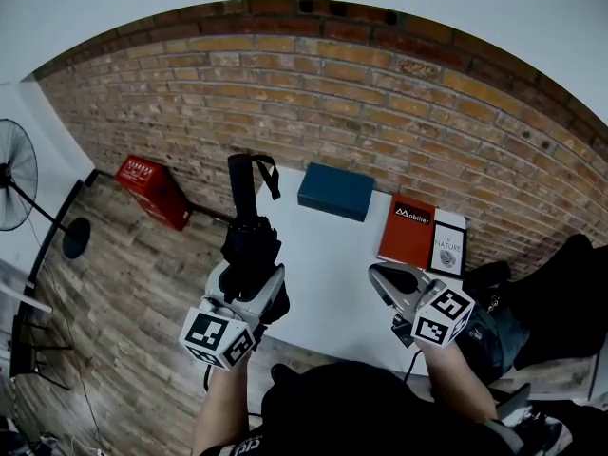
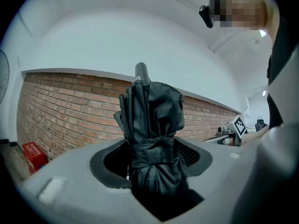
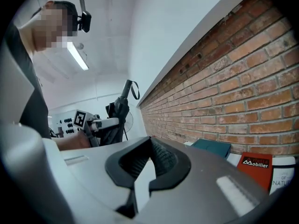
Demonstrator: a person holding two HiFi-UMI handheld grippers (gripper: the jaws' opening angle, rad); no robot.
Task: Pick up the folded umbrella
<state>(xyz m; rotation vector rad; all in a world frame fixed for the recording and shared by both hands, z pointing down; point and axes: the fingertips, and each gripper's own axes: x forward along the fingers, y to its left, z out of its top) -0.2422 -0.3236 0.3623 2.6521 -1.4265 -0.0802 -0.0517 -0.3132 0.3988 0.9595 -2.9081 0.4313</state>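
At lower left of the head view, our left gripper (image 1: 249, 272) is clenched on the folded umbrella (image 1: 249, 224), its 2 jaws pressing the black fabric from both sides just below the closing band. Seen from that gripper's own camera, the bundle fills the gap between the pads and stands up against the brick wall (image 1: 380, 93). The handle end, with its wrist strap (image 1: 268, 174), points away from us toward the wall. We hold the umbrella in the air, over the left edge of the white table (image 1: 332, 264).

Toward lower right, our right gripper (image 1: 385, 278) hovers over the table with its jaws a little apart. Only the white tabletop shows in the narrow gap, so it grasps nothing.

On the table near the wall lie a blue box (image 1: 335, 191), a red book (image 1: 408, 231) and a white book (image 1: 448, 248) just beside it. At left, on the wooden floor, stand a red crate (image 1: 152, 190) and a fan (image 1: 14, 174).
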